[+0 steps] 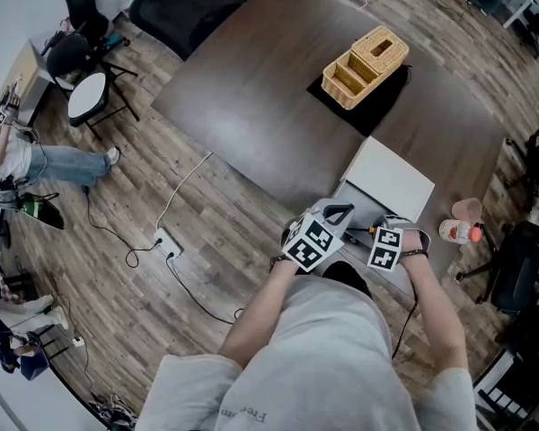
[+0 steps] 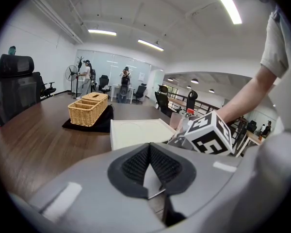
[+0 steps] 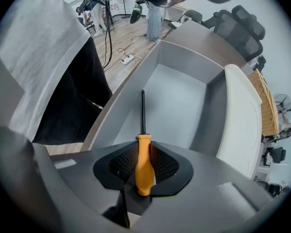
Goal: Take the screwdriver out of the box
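The screwdriver (image 3: 143, 164) has an orange handle and a thin black shaft. My right gripper (image 3: 143, 152) is shut on the handle, and the shaft points out over the open grey box (image 3: 179, 96). In the head view the box (image 1: 370, 212) sits at the table's near edge, its white lid (image 1: 391, 178) lying behind it. Over the box's near side is the right gripper (image 1: 388, 246), with a bit of orange handle (image 1: 375, 232) showing. My left gripper (image 1: 319, 233) hovers at the box's left corner. Seen in its own view, the left gripper (image 2: 149, 147) is shut, its pads meeting with nothing between them.
A wicker basket (image 1: 366, 65) rests on a black cloth (image 1: 377, 106) further along the dark table (image 1: 251, 88). A pink cup (image 1: 467, 208) and a red-capped bottle (image 1: 458, 232) stand right of the box. Office chairs ring the table, and a cable (image 1: 175, 205) runs across the floor.
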`<state>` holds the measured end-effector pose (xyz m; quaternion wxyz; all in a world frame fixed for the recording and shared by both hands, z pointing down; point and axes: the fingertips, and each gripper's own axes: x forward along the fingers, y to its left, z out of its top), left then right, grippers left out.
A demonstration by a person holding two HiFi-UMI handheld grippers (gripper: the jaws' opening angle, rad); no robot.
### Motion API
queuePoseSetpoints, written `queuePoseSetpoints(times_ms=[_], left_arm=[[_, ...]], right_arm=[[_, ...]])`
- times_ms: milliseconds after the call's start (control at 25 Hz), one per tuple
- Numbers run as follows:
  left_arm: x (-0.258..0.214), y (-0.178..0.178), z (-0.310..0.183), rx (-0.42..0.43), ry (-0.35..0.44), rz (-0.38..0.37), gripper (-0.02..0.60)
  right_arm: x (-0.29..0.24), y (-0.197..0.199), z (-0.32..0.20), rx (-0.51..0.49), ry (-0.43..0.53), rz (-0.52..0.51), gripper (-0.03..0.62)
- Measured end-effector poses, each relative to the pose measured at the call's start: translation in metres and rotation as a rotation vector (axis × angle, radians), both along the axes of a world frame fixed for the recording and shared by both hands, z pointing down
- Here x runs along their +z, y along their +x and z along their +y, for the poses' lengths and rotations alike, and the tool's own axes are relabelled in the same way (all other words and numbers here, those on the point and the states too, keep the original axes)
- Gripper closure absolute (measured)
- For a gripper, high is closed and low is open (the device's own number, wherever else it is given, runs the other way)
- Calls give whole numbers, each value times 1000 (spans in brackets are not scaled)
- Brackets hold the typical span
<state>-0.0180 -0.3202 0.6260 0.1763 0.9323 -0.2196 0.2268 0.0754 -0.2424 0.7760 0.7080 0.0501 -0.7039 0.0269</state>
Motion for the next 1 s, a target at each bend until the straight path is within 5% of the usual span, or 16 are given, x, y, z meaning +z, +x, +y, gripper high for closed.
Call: queuePoseSetpoints(times_ms=[520, 1000], left_arm=[[4, -3, 3, -1, -1, -8, 529], [3, -8, 2, -27, 9, -12, 529]], right_arm=[[-9, -7, -6, 80, 46, -56, 520], [-30, -18, -17, 222, 173, -228, 522]])
